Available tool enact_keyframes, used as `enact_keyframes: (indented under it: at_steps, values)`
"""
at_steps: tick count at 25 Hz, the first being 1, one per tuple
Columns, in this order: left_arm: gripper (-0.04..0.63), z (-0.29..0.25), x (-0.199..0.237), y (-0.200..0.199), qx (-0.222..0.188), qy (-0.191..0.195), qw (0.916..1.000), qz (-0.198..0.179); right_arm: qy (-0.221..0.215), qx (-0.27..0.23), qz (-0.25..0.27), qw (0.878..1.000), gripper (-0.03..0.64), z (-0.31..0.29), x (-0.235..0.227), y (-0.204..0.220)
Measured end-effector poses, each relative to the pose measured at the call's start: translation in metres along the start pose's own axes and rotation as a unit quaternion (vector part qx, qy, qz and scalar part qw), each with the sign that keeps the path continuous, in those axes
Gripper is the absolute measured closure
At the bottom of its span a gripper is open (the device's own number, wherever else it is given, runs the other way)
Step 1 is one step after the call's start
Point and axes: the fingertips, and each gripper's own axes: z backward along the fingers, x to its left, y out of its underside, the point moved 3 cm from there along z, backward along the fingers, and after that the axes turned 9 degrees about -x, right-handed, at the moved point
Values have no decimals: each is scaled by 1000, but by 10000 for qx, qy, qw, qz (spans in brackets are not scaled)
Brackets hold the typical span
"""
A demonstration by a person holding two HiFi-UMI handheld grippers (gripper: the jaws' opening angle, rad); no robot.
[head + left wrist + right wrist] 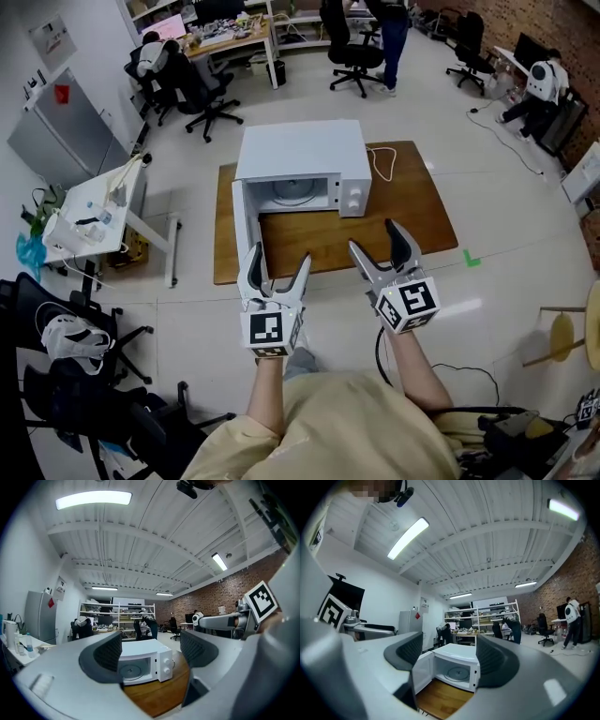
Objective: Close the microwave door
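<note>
In the head view the microwave (300, 155) sits at the far edge of a wooden tabletop (412, 216), with its door (244, 225) swung out on the left, hinged at the cavity's left edge and reaching toward the near edge. Bare wood lies in front of the open cavity and to its right, where a white cord (380, 164) loops. The left gripper (278, 255) hangs over the near edge just beside the door's free end, jaws wide and empty. The right gripper (372, 236) is over the board's near middle, jaws moderately apart and holding nothing. Bare floor (506, 187) surrounds the tabletop. In the left gripper view the microwave (145, 660) shows between the spread jaws, well apart from them, with wood (159, 693) below. In the right gripper view the open cavity (457, 667) and the door (421, 672) stand between the jaws, clear of both, with the board's edge (440, 698) underneath.
</note>
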Motion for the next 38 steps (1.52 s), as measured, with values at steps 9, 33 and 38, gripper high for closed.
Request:
enact_keyframes:
  at_steps: [9,33,38]
  values:
    - [209,-58,103,11,24,355,9993,134,0,387,276,9989,272,-122,25,51]
    - [147,-47,225,176,3251,768,8984,2851,16,1006,-319,9944,273,-226,-33,93]
    - [147,-27,212,217,3923,783,8515,3391,-49,994,-358,9944,275,-225,-34,95]
